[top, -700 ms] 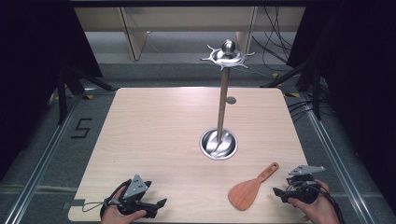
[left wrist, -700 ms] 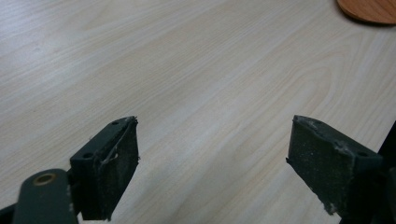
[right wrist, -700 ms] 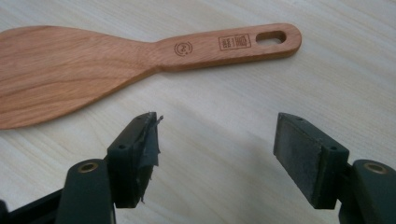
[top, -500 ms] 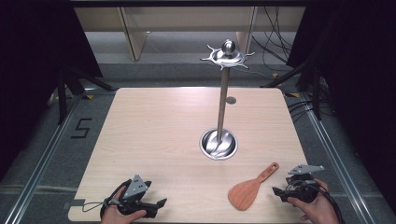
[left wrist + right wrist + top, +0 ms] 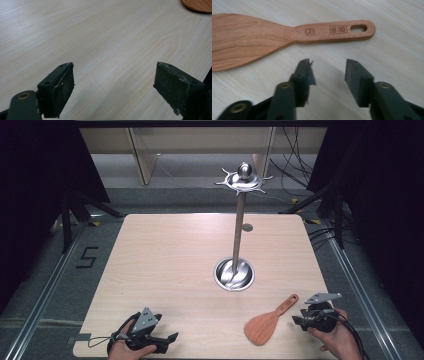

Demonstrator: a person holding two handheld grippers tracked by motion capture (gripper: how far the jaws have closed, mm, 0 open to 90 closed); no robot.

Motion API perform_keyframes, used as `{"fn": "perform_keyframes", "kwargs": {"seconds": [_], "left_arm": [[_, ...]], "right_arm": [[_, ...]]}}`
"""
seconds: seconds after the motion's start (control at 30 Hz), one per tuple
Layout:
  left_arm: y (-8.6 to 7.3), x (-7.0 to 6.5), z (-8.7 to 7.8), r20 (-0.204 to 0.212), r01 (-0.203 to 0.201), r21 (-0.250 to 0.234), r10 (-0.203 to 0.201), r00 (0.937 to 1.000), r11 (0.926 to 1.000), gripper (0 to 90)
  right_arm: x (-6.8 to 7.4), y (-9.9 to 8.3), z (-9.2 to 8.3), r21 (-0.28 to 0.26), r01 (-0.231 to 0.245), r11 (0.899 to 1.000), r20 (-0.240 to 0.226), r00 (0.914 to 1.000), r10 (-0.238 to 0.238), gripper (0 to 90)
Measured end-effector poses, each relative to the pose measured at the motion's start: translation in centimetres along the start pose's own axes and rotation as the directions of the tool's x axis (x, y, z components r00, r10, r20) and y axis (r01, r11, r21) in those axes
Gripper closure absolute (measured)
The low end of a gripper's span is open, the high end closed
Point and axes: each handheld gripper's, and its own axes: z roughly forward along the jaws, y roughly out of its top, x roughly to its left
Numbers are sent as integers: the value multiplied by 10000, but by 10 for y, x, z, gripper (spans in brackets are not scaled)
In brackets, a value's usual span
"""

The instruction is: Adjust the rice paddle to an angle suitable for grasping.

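A wooden spatula lies flat near the table's front right, blade toward the front and handle pointing back and right. In the right gripper view the spatula lies crosswise just beyond the jaws, its handle hole to the right. My right gripper is open, with only bare table between its pads. In the high view the right gripper rests on the table just right of the spatula, held by a hand. My left gripper sits at the front left, and its jaws stand wide open over bare wood.
A metal stand rises from a round base right of the table's middle, with a hooked crown on top of its pole. The light wooden table is ringed by dark floor and rails. The spatula's edge peeks in at the left gripper view's top right.
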Motion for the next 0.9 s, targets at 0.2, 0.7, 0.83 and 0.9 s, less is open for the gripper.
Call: {"fn": "perform_keyframes", "kwargs": {"seconds": [0.2,0.7,0.83,0.9], "left_arm": [[1,2,-1,-56,-246,141,247,9997,9996,159],[1,2,-1,-82,-304,174,306,9995,9994,159],[0,0,-1,-8,-18,74,18,10000,10000,160],[0,2,-2,-120,-279,235,282,9995,9993,159]], "right_arm": [[-6,4,8,-467,51,9989,15,10000,-50,832],[-13,30,36,-626,615,9961,161,9980,-606,899],[-11,42,43,-681,755,9948,180,9971,-744,898],[-10,49,44,-280,883,9957,78,9961,-881,898]]}}
